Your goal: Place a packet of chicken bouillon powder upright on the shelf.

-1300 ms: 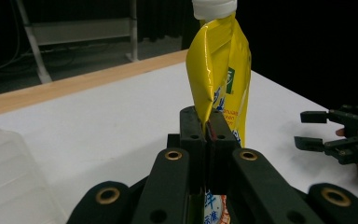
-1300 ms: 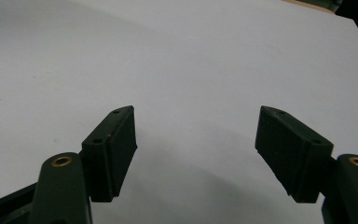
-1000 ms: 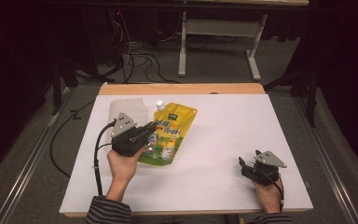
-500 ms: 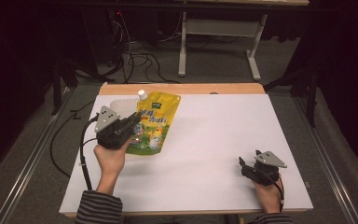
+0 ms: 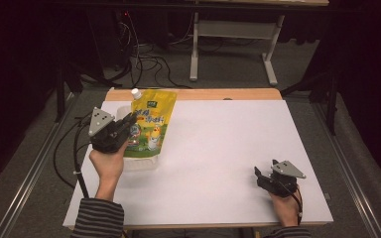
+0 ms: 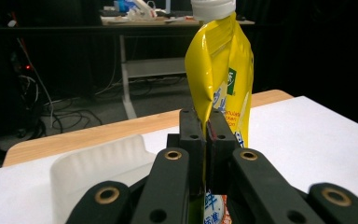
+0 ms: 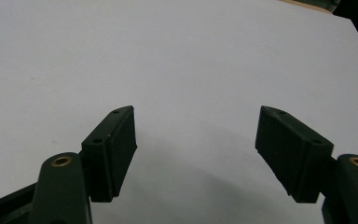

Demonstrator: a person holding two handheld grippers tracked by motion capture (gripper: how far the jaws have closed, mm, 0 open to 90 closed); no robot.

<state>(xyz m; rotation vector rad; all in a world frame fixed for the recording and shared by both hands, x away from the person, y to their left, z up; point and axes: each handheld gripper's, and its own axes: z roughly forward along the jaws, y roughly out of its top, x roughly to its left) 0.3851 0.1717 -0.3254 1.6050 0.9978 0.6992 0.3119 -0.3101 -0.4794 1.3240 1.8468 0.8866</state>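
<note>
Now left gripper (image 5: 124, 130), yellow pouch (image 5: 150, 124), shifted left

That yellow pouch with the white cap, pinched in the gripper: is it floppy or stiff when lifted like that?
Probably floppy: the yellow pouch creases and folds above where the left gripper pinches it. It likely holds some liquid, since it bulges in the high view. Its glossy film may be slippery, and top-heavy under the white cap, so it might sag or swing.

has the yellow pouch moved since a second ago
Yes. The yellow pouch, clamped in the left gripper, went left toward the table's left edge, over the white tray.
</note>
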